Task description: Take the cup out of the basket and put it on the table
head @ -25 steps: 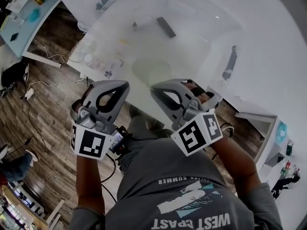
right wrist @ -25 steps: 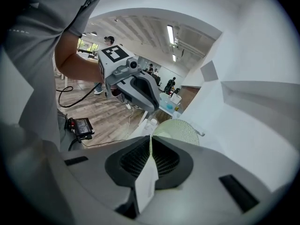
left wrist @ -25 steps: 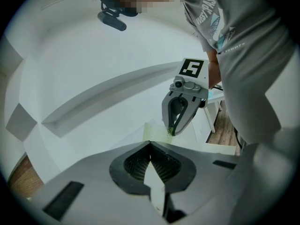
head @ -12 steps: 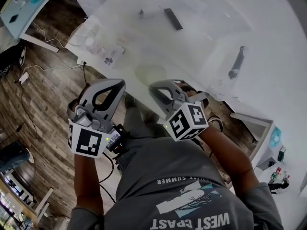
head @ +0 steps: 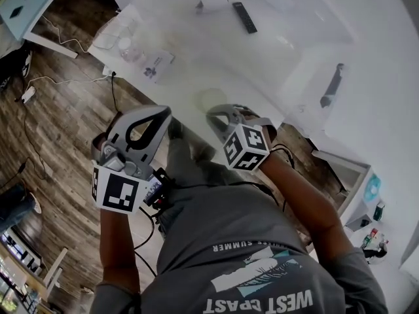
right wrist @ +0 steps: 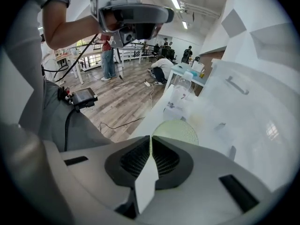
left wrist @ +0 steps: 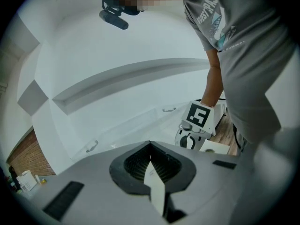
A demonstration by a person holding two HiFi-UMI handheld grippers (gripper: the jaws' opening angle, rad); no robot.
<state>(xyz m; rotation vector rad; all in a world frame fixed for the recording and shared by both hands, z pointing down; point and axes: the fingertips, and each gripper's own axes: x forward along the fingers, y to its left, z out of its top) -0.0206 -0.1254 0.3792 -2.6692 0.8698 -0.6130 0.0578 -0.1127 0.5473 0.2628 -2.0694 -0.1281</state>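
Observation:
A pale green round basket (head: pixel 211 99) with a dotted wall stands near the front edge of the white table (head: pixel 275 51); the right gripper view shows the basket (right wrist: pixel 177 130) just beyond my jaws. I cannot make out a cup in it. My right gripper (head: pixel 217 114) hangs just in front of the basket, tilted downward, its jaws shut with nothing between them. My left gripper (head: pixel 163 112) is off the table's edge, above the floor, to the basket's left, and its jaws are also shut and empty. Each gripper appears in the other's view: right gripper (left wrist: pixel 189 143), left gripper (right wrist: pixel 133 32).
A black remote (head: pixel 245 17) lies far back on the table. A dark tool (head: pixel 332 86) lies at the right, clear plastic items (head: pixel 124 43) and a paper card (head: pixel 156 64) at the left end. Wooden floor (head: pixel 59 129) with cables is to the left; people stand in the background.
The right gripper has sunk and tipped further downward, nearer the table's front edge and the basket. The left gripper has dropped slightly. Both stay shut.

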